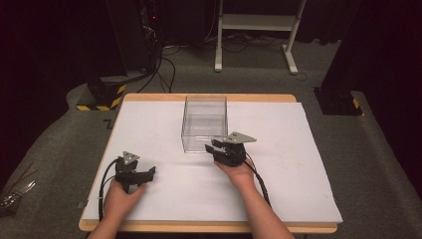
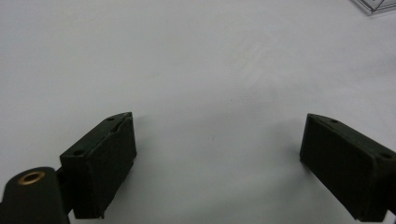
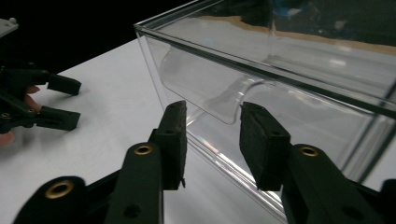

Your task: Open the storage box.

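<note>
One clear plastic box (image 1: 204, 122) stands upright and open-topped on the white table cover (image 1: 278, 199), a little behind the middle of the table. It looks rigid, thin-walled and light, and its smooth, glossy sides would likely slip under a loose pinch; a hard squeeze might crack or flex a wall. In the right gripper view a curved moulded recess (image 3: 219, 100) shows in the near wall, which seems the natural place to take hold, or else the top rim, one pad inside and one outside.

Close at the box's near right corner sits the right gripper (image 1: 215, 146), its tips just beside the wall. In its own view the jaws are parted around empty air, the recess seen between them; nothing is pinched, and I cannot tell whether a pad grazes the plastic.

Well apart from the box, toward the near left of the table, the left gripper (image 1: 149, 173) rests in the person's hand. Its jaws are spread wide over bare white surface, holding nothing, with only the box's corner (image 2: 373, 5) at the far edge of its view.
</note>
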